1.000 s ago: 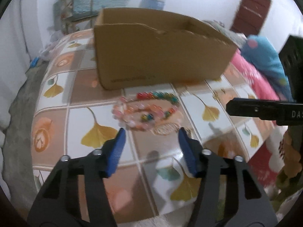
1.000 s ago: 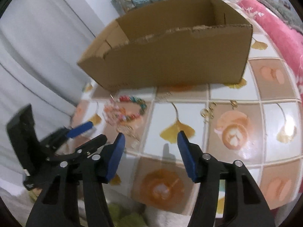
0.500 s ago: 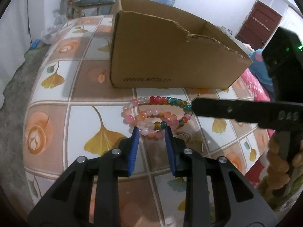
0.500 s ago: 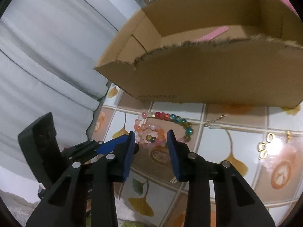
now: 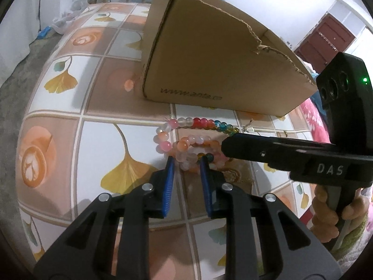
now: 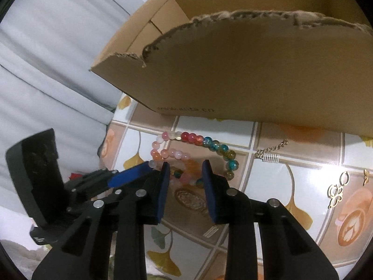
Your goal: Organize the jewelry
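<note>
A table [image 5: 98,144] covered in a tiled cloth printed with yellow ginkgo leaves is seen in both wrist views. A torn-edged cardboard box [image 5: 216,65], open at the top, stands on it at the far side; printed lettering is seen low on its near wall.

The left gripper [image 5: 186,165] is held low over the cloth, its blue-padded jaws a narrow gap apart, with the near edge of the bead pile lying between the tips. Whether the pads press on the beads cannot be told. The right gripper [image 6: 184,170] is likewise lowered from the other side, its jaws parted by a similar gap around the same pile; actual contact cannot be confirmed either. One of its black fingers is seen crossing the right of the left wrist view, and a hand [image 5: 331,212] is seen on its handle.

The beaded bracelets [image 5: 188,140] lie on the cloth just in front of the box, apart from its wall: an outer loop of pink, white, red, teal and amber beads, with a tighter coil of pink and orange beads inside it.

To the right of the beads a gold chain [image 6: 272,149] with a small comb-like clasp is noted near the box. Further right, gold earrings [image 6: 336,190] are recorded, well apart from the beads.
</note>
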A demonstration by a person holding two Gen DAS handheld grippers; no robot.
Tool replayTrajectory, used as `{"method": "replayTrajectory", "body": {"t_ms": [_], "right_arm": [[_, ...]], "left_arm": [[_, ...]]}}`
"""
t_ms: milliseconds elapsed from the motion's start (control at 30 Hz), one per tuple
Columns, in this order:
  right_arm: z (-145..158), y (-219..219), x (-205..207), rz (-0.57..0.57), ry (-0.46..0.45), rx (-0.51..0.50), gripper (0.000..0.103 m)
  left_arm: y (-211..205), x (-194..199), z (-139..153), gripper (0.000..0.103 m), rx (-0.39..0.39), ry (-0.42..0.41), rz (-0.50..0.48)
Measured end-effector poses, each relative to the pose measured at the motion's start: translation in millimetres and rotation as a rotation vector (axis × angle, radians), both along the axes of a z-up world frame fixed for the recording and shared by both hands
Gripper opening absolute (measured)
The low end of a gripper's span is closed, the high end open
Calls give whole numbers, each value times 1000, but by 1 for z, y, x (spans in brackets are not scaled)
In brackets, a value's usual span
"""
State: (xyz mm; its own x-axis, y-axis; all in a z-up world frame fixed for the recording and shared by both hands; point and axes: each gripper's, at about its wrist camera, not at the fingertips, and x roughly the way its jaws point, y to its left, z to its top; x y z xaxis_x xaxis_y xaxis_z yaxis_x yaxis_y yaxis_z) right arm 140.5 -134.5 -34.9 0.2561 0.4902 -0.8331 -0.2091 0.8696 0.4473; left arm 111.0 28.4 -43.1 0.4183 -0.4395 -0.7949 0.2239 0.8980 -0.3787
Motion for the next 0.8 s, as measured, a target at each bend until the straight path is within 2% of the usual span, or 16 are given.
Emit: {"method": "replayTrajectory", "body": {"t_ms": [133,333,567,600,800], "right_arm": [[-3,6,1,20,-2,-48,21],[-4,17,2,50,-28,-109,20],[0,23,-2,83,-62,-140,13],[1,25,-3,88,-70,-148,10],[7,25,-9,85,-98,-146,10]], "left_arm": [[-6,3,2,21,44,8,-3],[-16,2,5,19,124,-20,-28],[-17,-3,6,8,106,-38,-27],[-17,-3,6,8,104,-40,-27],[-14,-7,8,8,95,-44,-19]]}}
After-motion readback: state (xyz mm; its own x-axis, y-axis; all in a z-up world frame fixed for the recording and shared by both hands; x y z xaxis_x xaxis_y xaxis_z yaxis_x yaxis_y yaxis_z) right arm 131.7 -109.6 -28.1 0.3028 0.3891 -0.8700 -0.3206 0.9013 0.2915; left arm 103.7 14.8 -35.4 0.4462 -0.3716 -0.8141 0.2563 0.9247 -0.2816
